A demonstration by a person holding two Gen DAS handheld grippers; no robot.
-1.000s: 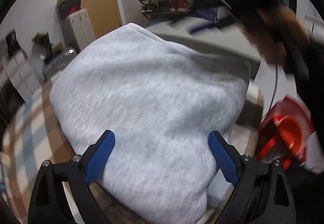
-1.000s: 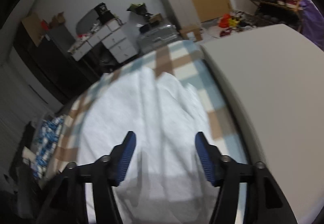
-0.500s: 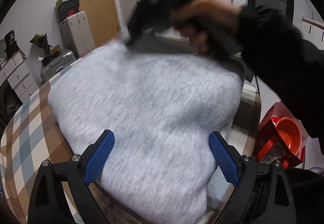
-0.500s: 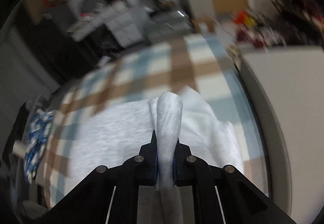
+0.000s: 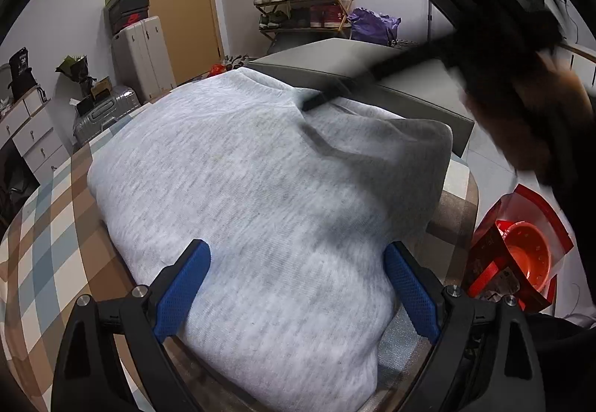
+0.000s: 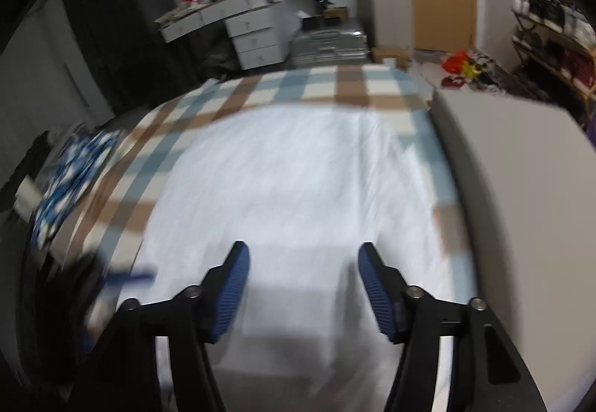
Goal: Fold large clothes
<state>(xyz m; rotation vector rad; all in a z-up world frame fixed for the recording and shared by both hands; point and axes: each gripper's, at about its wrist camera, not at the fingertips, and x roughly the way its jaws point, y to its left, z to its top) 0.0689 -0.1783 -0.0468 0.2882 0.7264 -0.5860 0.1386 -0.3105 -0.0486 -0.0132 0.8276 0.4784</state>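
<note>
- Hovering my left gripper (image 5: 294,292) wide open, nothing pinched, over the near hem of the grey sweatshirt (image 5: 268,188), which lies folded on the checked tablecloth (image 5: 44,244).
- My right gripper (image 6: 303,285) is opening, pads clear of the cloth beneath.
- The garment's long axis runs away from my left jaws, so the left hand is nearer the next edge to fold.
</note>
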